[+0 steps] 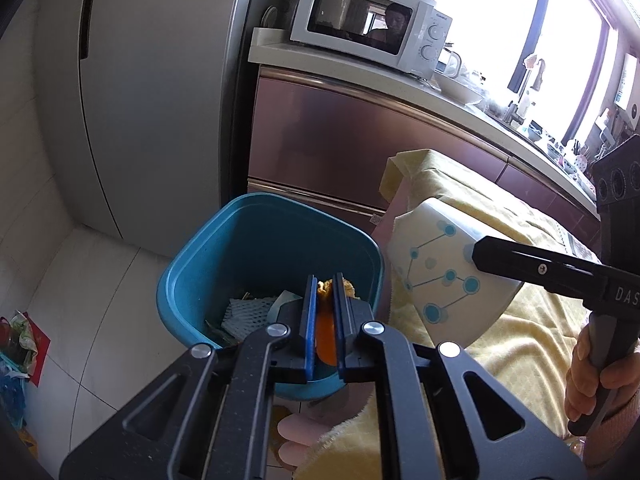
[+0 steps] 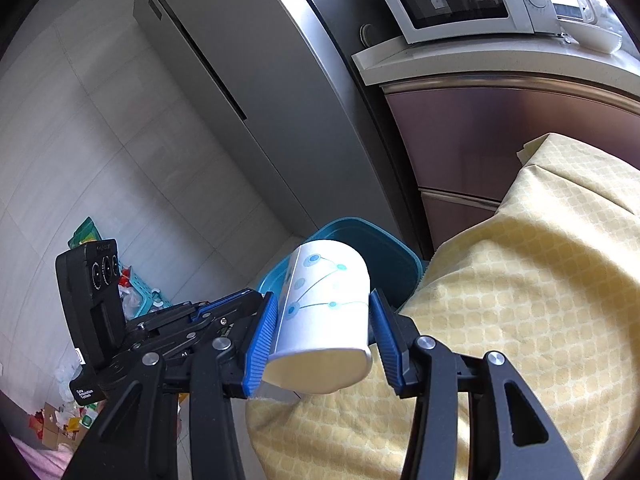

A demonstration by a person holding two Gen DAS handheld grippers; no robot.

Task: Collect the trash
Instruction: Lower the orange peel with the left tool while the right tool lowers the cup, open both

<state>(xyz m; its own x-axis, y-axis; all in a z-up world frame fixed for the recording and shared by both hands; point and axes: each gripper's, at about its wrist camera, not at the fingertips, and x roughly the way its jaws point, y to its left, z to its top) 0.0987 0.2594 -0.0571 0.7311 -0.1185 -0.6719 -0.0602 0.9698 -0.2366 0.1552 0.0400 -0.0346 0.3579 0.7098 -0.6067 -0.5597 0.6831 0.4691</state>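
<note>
Trash rides toward the teal bin (image 1: pixel 224 264): left hand-held gripper (image 1: pixel 325 308) pinches orange peel (image 1: pixel 326 334) above it, right hand-held gripper (image 2: pixel 324 330) clamps a paper cup (image 2: pixel 326 300) alongside, ready for dropping.

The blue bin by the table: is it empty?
No. The blue bin already holds white foam netting and other scraps at its bottom.

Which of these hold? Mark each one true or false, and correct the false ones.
1. The left tool pinches a piece of orange peel. True.
2. The right tool is empty. False: it grips a white paper cup with blue dots.
3. The blue plastic bin is empty. False: white foam netting and other scraps lie inside.
4. A white microwave sits on the counter. True.
</note>
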